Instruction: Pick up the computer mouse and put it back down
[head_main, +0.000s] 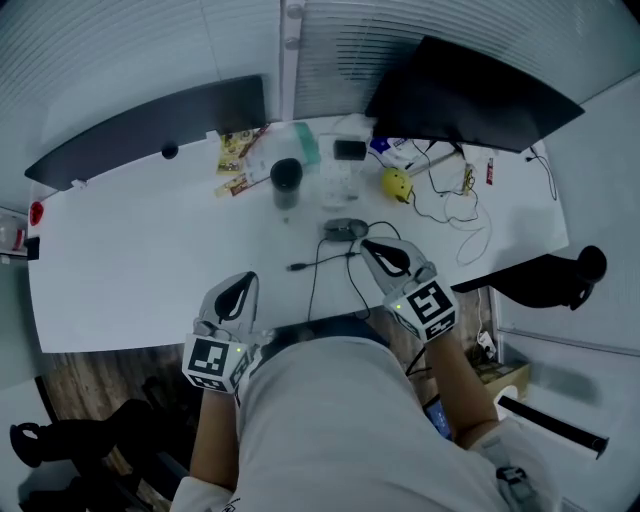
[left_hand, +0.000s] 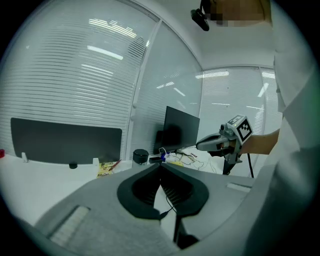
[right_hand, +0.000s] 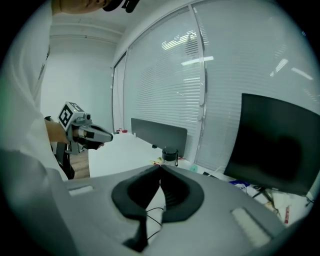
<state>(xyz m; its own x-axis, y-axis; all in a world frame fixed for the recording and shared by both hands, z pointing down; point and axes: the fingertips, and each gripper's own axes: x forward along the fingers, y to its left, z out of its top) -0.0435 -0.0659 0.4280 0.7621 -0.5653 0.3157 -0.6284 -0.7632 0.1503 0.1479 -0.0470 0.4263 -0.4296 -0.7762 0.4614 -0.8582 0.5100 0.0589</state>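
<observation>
The grey computer mouse (head_main: 345, 229) lies on the white desk (head_main: 140, 260), its black cable (head_main: 318, 265) trailing toward me and ending in a loose plug. My right gripper (head_main: 366, 244) hovers just right of and nearer than the mouse, apart from it. Its jaws are shut with nothing between them, the tips meeting in the right gripper view (right_hand: 160, 165). My left gripper (head_main: 249, 278) is over the desk's near edge, left of the cable, also shut and empty, tips together (left_hand: 160, 165). Each gripper shows in the other's view: the right one (left_hand: 200, 145), the left one (right_hand: 111, 136).
A black cup (head_main: 286, 175), snack packets (head_main: 237, 150), a yellow object (head_main: 397, 183) and tangled wires (head_main: 455, 205) sit toward the back of the desk. A dark monitor (head_main: 470, 90) stands at the back right, a dark divider panel (head_main: 150, 125) at the back left.
</observation>
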